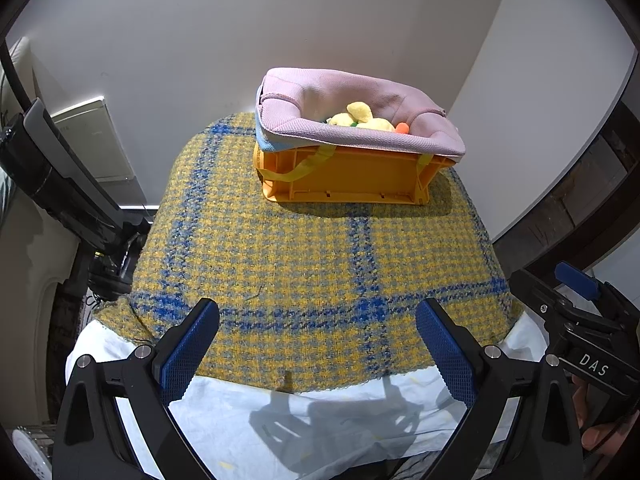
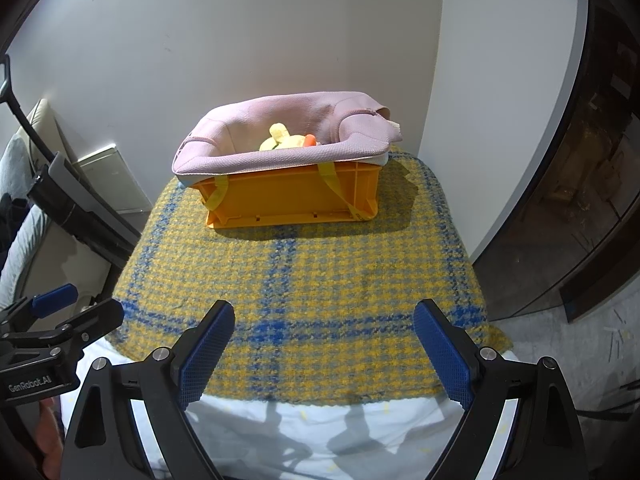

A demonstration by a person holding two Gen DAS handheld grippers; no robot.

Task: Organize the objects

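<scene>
At the far end of the checked yellow-and-blue blanket (image 1: 304,256), close to the white wall (image 1: 192,40), stands an orange crate (image 1: 352,178). A pink bag (image 1: 360,136) sits in the crate, its cloth folded out over the crate's rim, and its yellow straps (image 1: 296,172) hang down the crate's near side. Inside the bag lie a yellow soft toy (image 1: 362,118) and, touching it on the right, something small and orange (image 1: 402,129).

Well apart from the crate, over the near edge of the blanket, hang both grippers. The left gripper (image 1: 318,312) has its blue pads (image 1: 188,348) spread wide with nothing between them. The right gripper (image 2: 324,316) is spread just as wide, also empty, and its blue pads (image 2: 206,352) do not touch the blanket.

On the near side of the blanket, away from the crate, a white sheet (image 1: 320,420) shows from under its edge and carries the grippers' shadows. In the left wrist view the right gripper's body appears at the right edge, with part of a hand (image 1: 596,436) on it.
</scene>
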